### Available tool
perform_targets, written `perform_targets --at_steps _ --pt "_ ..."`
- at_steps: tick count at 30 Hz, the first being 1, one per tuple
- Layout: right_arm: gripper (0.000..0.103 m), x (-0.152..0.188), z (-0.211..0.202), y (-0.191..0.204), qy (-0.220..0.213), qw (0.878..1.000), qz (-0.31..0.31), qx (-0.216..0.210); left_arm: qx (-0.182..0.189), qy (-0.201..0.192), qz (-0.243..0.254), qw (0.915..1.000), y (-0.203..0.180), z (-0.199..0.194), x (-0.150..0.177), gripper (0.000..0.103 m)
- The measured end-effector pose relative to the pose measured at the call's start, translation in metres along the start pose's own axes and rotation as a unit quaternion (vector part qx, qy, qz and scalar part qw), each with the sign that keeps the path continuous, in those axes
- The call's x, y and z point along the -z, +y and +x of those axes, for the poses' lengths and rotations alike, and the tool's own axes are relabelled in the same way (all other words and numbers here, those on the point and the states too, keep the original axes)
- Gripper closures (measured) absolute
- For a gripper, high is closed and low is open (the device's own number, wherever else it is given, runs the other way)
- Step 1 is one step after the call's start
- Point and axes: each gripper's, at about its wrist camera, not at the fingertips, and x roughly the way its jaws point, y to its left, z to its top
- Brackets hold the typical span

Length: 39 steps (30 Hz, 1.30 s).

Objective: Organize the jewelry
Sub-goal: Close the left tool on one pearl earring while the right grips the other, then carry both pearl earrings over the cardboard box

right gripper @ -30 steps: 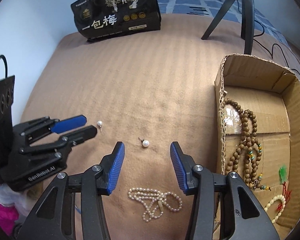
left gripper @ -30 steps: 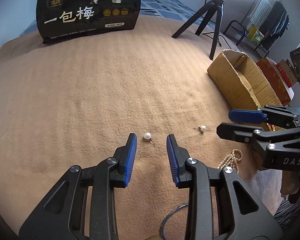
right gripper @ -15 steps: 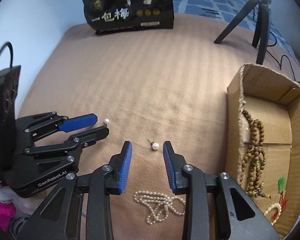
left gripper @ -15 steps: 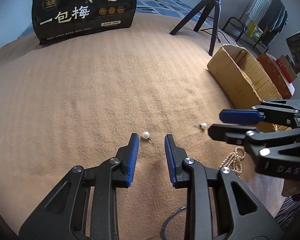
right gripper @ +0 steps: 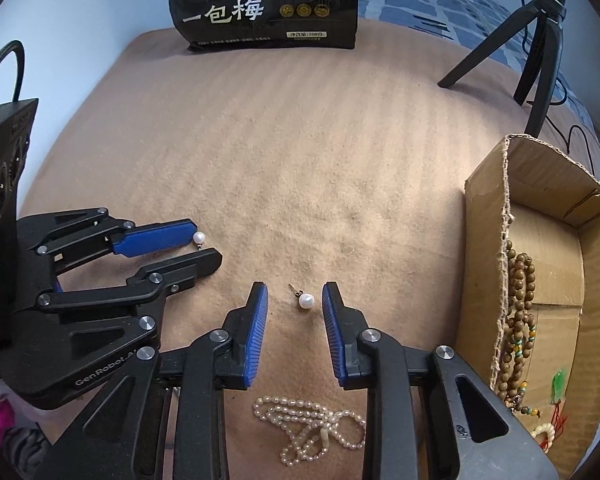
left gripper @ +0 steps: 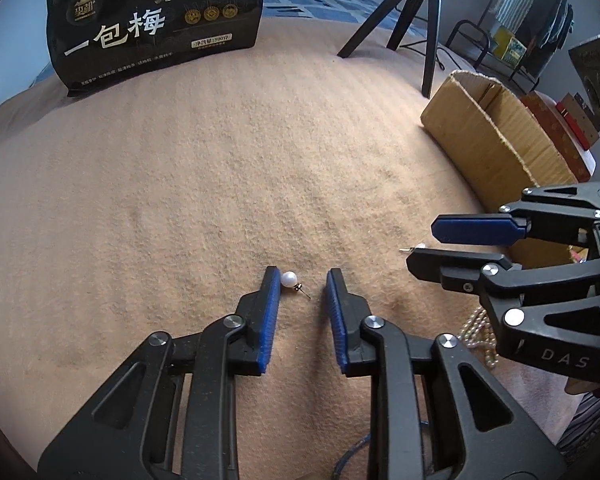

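Two pearl stud earrings lie on the tan blanket. My left gripper point(left gripper: 302, 280) is open, low over the blanket, with one earring point(left gripper: 288, 279) between its fingertips, close to the left pad. My right gripper point(right gripper: 294, 294) is open around the other earring point(right gripper: 305, 301), which lies nearer its right pad. Each gripper shows in the other's view: the right gripper point(left gripper: 436, 242) and the left gripper point(right gripper: 204, 242). A pearl necklace point(right gripper: 308, 424) lies bunched under the right gripper. The cardboard box point(right gripper: 540, 280) at the right holds wooden bead strings point(right gripper: 520, 320).
A black snack bag point(left gripper: 156, 24) stands at the far edge of the blanket. A black tripod point(left gripper: 420, 12) stands behind the box. A rack and red boxes point(left gripper: 556, 128) lie beyond the box. A blue ring point(left gripper: 352, 456) lies under the left gripper.
Both grippers have moved forward and down, so each earring now lies between its fingertips. Their jaws narrowed from a second ago, then widened slightly.
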Motion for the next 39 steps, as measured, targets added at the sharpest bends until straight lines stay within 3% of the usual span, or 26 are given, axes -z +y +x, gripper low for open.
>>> perform_targets --at_steps 8,17,39 --pt "0.078 0.002 0.012 0.001 0.011 1.000 -0.006 0.011 -0.009 -0.001 0.007 0.9999 0.001 0.001 0.001 0.088" --pt "0.094 0.003 0.015 0.005 0.009 1.000 -0.015 0.021 -0.018 -0.003 0.012 0.9998 0.000 0.002 0.003 0.093" --pt "0.095 0.010 -0.040 -0.004 -0.055 0.998 0.003 0.007 -0.025 -0.030 -0.002 0.9992 -0.002 -0.035 0.007 0.096"
